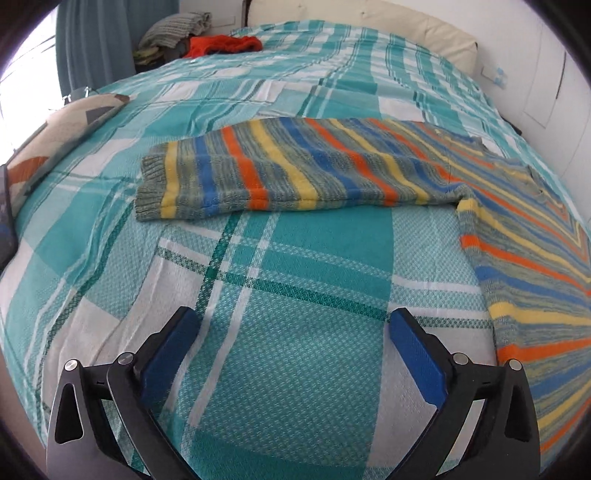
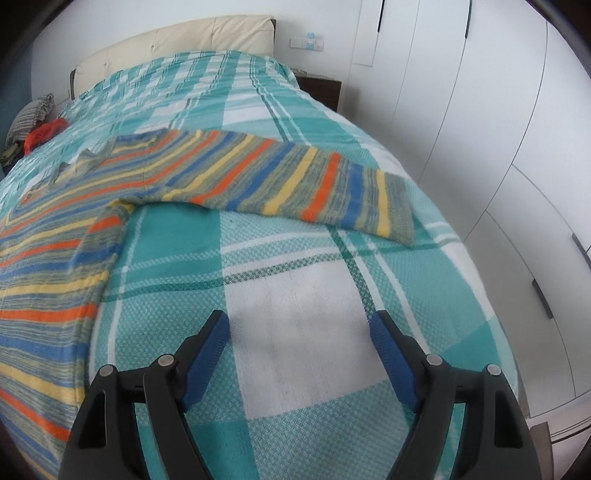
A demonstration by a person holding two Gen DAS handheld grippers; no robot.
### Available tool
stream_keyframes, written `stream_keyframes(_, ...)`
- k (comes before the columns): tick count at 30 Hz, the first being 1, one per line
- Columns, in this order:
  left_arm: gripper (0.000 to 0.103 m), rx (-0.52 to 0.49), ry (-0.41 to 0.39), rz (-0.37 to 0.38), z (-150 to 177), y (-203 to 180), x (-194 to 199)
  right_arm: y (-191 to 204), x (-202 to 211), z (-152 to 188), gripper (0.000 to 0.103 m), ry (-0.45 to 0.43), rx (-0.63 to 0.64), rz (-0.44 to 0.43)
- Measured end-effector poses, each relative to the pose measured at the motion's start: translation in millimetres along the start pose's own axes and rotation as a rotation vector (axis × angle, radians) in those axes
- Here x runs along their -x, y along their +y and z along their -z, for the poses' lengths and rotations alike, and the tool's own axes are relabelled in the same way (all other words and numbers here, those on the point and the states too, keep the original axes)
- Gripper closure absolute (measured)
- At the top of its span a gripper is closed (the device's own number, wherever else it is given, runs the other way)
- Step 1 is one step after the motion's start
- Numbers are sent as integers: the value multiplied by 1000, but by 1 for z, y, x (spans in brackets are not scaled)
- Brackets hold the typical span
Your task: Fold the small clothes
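A striped knitted sweater (image 1: 524, 236) in blue, orange, yellow and grey lies flat on the teal plaid bedspread (image 1: 295, 266). In the left wrist view one sleeve (image 1: 280, 173) stretches out to the left, ahead of my left gripper (image 1: 293, 321), which is open and empty over bare bedspread. In the right wrist view the sweater body (image 2: 55, 266) lies at the left and the other sleeve (image 2: 295, 184) stretches right. My right gripper (image 2: 299, 325) is open and empty above the bedspread (image 2: 295, 332), short of that sleeve.
A patterned cushion (image 1: 62, 136) lies at the bed's left edge. A red garment (image 1: 225, 44) and a grey knit pile (image 1: 177, 27) sit at the far left corner. A cream headboard (image 2: 177, 40), a dark nightstand (image 2: 321, 88) and white wardrobe doors (image 2: 498, 147) border the bed.
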State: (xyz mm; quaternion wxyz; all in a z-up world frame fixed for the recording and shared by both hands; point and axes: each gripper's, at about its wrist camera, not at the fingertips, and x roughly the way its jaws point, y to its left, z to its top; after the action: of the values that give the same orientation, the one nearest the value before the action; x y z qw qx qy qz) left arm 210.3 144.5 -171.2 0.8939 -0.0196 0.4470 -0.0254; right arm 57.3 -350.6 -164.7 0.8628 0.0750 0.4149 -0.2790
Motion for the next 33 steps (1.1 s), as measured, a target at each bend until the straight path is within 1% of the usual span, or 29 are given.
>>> stream_keyframes(1, 0, -1, -8, -7, 0, -1, 1, -1, -4, 4, 17, -8, -19, 4)
stream_keyframes(2, 0, -5, -18, -11, 2, -1, 1, -4, -6, 8, 9, -26, -40, 17)
stream_keyframes(3, 0, -2, -35, -12, 4, 0, 1, -6, -8, 10, 4, -38, -63, 23)
stream_keyframes(5, 0, -11, -56, -2, 6, 1, 3, -11, -10, 13, 2, -45, -94, 9)
stream_keyframes(9, 1, -7, -74, 10, 9, 4, 14, -9, -11, 13, 1, -51, -89, 17)
stream_keyframes(10, 1, 7, -99, 46, 7, 4, 20, -9, -11, 13, 1, -51, -89, 17)
stream_keyframes(11, 1, 19, -137, 97, 4, 5, 28, -9, -11, 13, 1, -51, -89, 18)
stream_keyframes(12, 1, 19, -180, 131, 0, 4, 35, -8, -11, 14, 1, -52, -89, 19)
stream_keyframes(13, 1, 2, -217, 125, -6, 1, 41, -8, -11, 14, 1, -53, -89, 19)
stream_keyframes(14, 0, -28, -241, 104, -11, -3, 43, -8, -11, 14, 1, -55, -89, 19)
stream_keyframes(15, 0, -60, -249, 87, -16, -7, 41, -8, -11, 14, 1, -54, -89, 20)
stream_keyframes(16, 0, -92, -238, 81, -19, -10, 34, -8, -11, 14, 1, -55, -88, 20)
stream_keyframes(17, 0, -117, -199, 78, -20, -11, 21, -8, -11, 14, 0, -56, -88, 21)
stream_keyframes(19, 0, -142, -17, 72, -15, -11, -20, -8, -11, 14, 1, -56, -87, 22)
stream_keyframes(21, 0, -131, -58, 82, -13, -9, -14, -8, -11, 13, 1, -55, -88, 22)
stream_keyframes(25, 0, -144, -62, 52, -8, -13, -13, -8, -12, 13, 0, -55, -87, 24)
stream_keyframes(28, 0, -135, -60, 64, -7, -10, -13, -8, -12, 12, 0, -55, -87, 25)
stream_keyframes(33, 0, -135, -60, 63, -7, -9, -14, -8, -12, 12, 0, -55, -86, 27)
